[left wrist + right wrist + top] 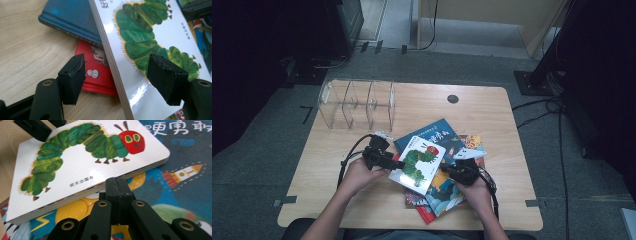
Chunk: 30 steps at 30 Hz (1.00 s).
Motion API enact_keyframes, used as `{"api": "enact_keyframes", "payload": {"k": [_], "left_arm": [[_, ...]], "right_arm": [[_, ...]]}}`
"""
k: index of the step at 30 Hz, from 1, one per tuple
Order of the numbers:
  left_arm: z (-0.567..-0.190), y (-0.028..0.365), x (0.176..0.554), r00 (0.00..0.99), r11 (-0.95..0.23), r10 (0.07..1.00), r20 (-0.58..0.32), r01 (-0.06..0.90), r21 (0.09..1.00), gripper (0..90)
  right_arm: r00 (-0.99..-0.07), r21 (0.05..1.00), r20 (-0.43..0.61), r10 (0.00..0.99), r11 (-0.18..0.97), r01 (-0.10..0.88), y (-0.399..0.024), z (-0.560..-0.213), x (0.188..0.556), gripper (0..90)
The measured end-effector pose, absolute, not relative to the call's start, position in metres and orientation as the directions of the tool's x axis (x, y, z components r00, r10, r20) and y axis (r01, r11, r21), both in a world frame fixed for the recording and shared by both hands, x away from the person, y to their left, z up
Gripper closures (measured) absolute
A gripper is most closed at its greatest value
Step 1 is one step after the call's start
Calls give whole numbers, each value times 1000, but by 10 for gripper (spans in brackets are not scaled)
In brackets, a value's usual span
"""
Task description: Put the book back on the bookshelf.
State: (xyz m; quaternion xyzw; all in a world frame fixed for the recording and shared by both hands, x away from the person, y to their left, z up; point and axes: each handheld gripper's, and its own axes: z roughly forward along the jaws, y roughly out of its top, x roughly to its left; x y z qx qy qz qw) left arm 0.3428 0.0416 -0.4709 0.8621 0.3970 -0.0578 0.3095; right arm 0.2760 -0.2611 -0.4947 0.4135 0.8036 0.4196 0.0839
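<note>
White board book with the green caterpillar lies on top of the book stack, near the middle of the table, raised at a tilt. All positions below are referenced to this caterpillar book.

Left gripper: positioned at the book's left long edge. Its jaws stand apart and straddle that edge, one jaw over the cover, the other below and outside the edge; the pads do not press on it in the left gripper view.

Right gripper: positioned at the book's opposite long edge, jaws closed together on nothing. In the right gripper view the closed tips sit just at the underside of that edge, apparently propping it.

Long axis: runs from near-left to far-right between the grippers. The left gripper is better placed; judged next action is closing it on the edge.

Clear divider rack stands beyond the book, far left.
</note>
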Motion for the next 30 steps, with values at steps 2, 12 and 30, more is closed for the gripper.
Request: {"api": "enact_keyframes", "payload": {"k": [2,12,30], "left_arm": [[-472,41,344,678,-492,645,-353,722,487,311],[-476,32,348,670,-496,636,-383,735,463,248],[-480,32,357,635,-497,654,-412,770,399,160]], "right_arm": [[-646,743,212,734,308,594,-260,-494,275,900],[-654,746,200,730,320,585,-255,-495,273,900],[-712,753,214,669,351,556,-229,-496,280,900]]}}
